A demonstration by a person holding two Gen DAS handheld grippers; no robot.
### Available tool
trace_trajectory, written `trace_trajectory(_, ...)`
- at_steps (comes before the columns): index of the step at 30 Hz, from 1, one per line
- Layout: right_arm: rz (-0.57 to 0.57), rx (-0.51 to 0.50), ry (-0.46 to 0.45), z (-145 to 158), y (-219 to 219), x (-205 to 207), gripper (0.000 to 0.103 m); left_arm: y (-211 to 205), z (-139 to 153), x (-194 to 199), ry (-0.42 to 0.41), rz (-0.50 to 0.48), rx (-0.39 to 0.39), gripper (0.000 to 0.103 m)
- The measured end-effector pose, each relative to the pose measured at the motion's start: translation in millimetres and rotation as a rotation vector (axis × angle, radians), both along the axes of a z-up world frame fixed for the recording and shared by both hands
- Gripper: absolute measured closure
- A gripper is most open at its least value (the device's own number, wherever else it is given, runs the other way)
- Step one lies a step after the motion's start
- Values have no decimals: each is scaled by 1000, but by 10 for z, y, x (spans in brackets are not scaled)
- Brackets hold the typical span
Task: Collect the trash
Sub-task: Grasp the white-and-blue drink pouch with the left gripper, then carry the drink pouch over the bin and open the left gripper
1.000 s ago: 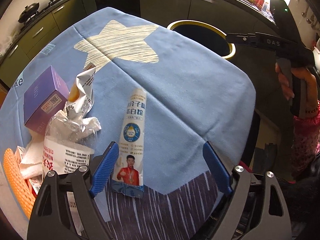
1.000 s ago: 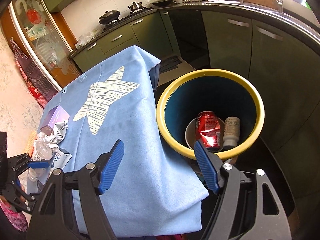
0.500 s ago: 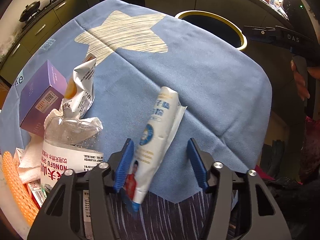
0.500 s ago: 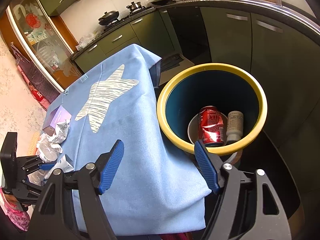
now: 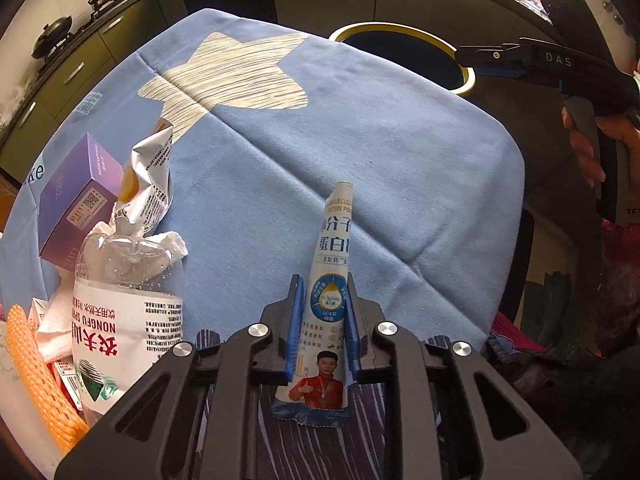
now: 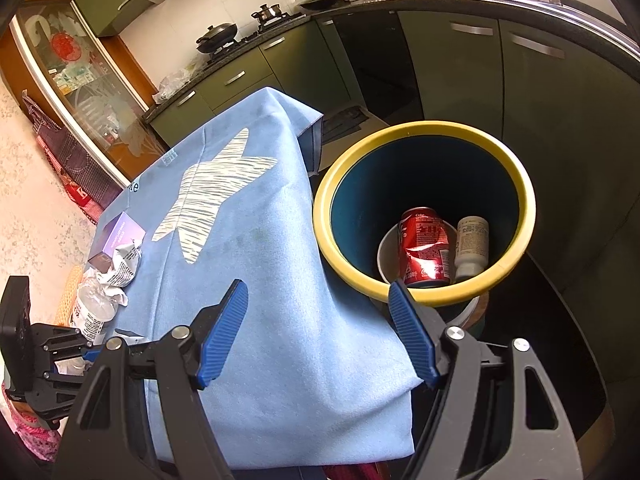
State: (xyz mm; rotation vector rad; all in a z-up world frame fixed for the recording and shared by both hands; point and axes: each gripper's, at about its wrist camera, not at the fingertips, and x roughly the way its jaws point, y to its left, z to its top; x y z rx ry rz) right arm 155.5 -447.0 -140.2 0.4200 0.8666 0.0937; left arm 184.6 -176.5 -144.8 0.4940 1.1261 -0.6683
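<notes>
My left gripper (image 5: 321,332) is shut on a white and blue sachet (image 5: 330,276), its tip raised off the blue tablecloth (image 5: 360,140). To its left lie a crushed water bottle (image 5: 126,312), a crumpled silver wrapper (image 5: 146,188), white tissue (image 5: 50,326) and a purple box (image 5: 78,196). My right gripper (image 6: 318,332) is open and empty, over the table's edge beside the yellow-rimmed bin (image 6: 424,136). The bin holds a red can (image 6: 424,246), a white bottle (image 6: 472,246) and a white bowl (image 6: 386,254). The right gripper also shows in the left wrist view (image 5: 492,62).
An orange mesh sleeve (image 5: 36,380) lies at the table's left edge. Dark green kitchen cabinets (image 6: 520,80) stand behind the bin. A glass-fronted cupboard (image 6: 80,92) is at the far left. The bin also shows past the table's far edge (image 5: 400,36).
My left gripper closed on the sachet and lifted its tip off the cloth. My right gripper stayed open, drifting slightly by the bin.
</notes>
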Motion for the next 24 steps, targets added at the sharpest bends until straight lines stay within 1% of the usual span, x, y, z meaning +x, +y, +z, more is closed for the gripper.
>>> trace_trajectory(3,-5,0,-2,2,-13,-18,34,-19,63,-37,-10,-5,-15,85)
trace_trajectory(10,-42,-31,-16,41,-69,-111,34,-120,364,-104,-65,-13,-76,85)
trace_trajectory(14,-71,-33,-26,46,-139,-181,34,-259,502,-25,-85,-3,-113,85)
trace_trajectory(18,-100,-30,-34,45,-246,-250,34,-531,619,113,-103,-8,-140,85)
trace_trajectory(20,-113,-32,-37,40,-297,-290,34,-731,693,166,-122,-25,-149,85)
trace_trajectory(24,-148,-25,-47,29,-443,-403,34,-1156,788,326,-133,-62,-167,85)
